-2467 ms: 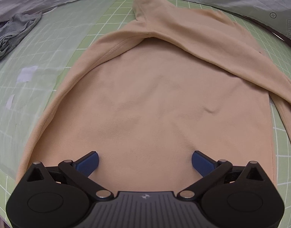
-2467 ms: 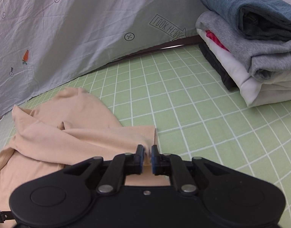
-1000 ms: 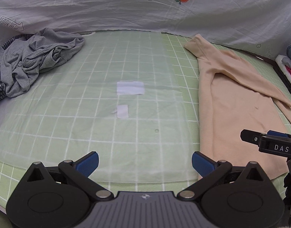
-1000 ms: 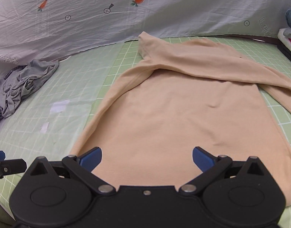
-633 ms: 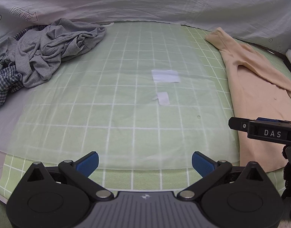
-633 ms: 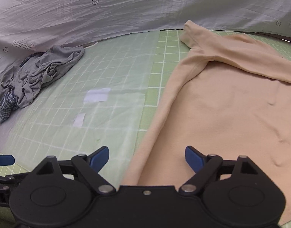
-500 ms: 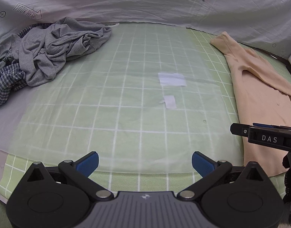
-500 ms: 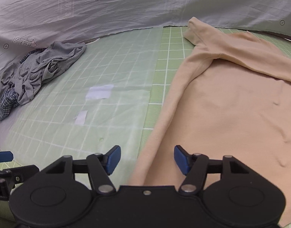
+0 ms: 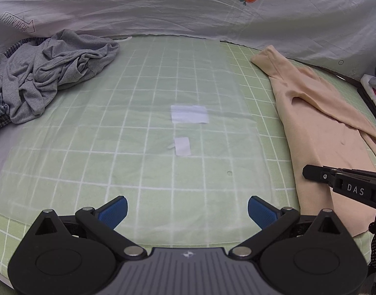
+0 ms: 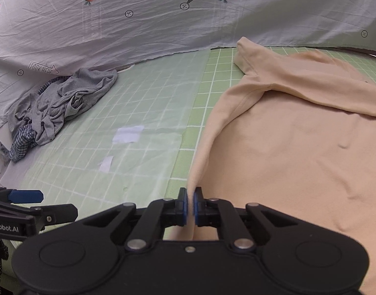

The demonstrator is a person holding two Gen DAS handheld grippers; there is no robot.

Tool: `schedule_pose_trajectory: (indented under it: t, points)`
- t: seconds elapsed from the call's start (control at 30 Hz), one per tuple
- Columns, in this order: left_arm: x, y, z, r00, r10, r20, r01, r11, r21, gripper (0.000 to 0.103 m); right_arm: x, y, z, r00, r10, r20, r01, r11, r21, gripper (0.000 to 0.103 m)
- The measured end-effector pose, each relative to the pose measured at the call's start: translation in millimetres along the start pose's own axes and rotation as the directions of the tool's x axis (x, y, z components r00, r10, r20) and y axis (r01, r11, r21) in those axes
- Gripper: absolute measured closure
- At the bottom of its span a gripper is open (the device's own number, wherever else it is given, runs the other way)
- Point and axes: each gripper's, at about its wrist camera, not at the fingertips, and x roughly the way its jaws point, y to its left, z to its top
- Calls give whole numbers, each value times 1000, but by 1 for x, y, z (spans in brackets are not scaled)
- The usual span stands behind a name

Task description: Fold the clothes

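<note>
A beige long-sleeved top (image 10: pixel 298 152) lies flat on the green grid mat, its sleeve folded across the chest; it also shows at the right of the left wrist view (image 9: pixel 318 132). My right gripper (image 10: pixel 190 205) is shut on the top's near left hem corner. My left gripper (image 9: pixel 186 211) is open and empty, low over the bare mat to the left of the top. The right gripper's body shows in the left wrist view (image 9: pixel 347 186).
A crumpled pile of grey and checked clothes (image 9: pixel 45 73) lies at the far left of the mat (image 9: pixel 148 113). White tape patches (image 9: pixel 189 114) are stuck mid-mat. A printed white sheet (image 9: pixel 188 9) hangs behind. A stack of folded clothes (image 9: pixel 375 83) sits at the far right.
My right gripper has closed from wide open onto the top's left hem corner. My left gripper has stayed open and shifted slightly over the bare mat.
</note>
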Motion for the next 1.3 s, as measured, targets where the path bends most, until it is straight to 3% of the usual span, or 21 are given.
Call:
schedule_pose_trajectory:
  t: [0.27, 0.4, 0.67, 0.83, 0.9, 1.07, 1.3]
  points:
    - [14, -77, 11, 998, -63, -3, 63, 996, 70, 0, -38, -62, 5, 1000, -2, 30, 2, 1000, 14, 98]
    - [26, -121, 12, 997, -74, -26, 77, 990, 120, 0, -39, -95, 6, 1000, -5, -10, 5, 1000, 23, 97]
    - [50, -174, 1, 994, 13, -111, 7, 984, 178, 0, -22, -130, -3, 989, -2, -148, -3, 1000, -31, 90]
    - [64, -188, -4, 984, 72, -161, -43, 984, 174, 0, -23, -138, -6, 984, 39, -176, -58, 993, -103, 89]
    - [69, -192, -5, 981, 88, -175, -58, 984, 167, 0, -25, -144, -4, 982, 55, -179, -75, 991, -107, 85]
    - [73, -198, 3, 981, 107, -165, -83, 986, 143, 0, -32, -169, 5, 988, 41, -150, -54, 995, -82, 60]
    - [78, -187, 42, 987, 120, -107, -116, 992, 42, 0, -38, -230, 27, 995, -77, -56, 81, 993, 81, 51]
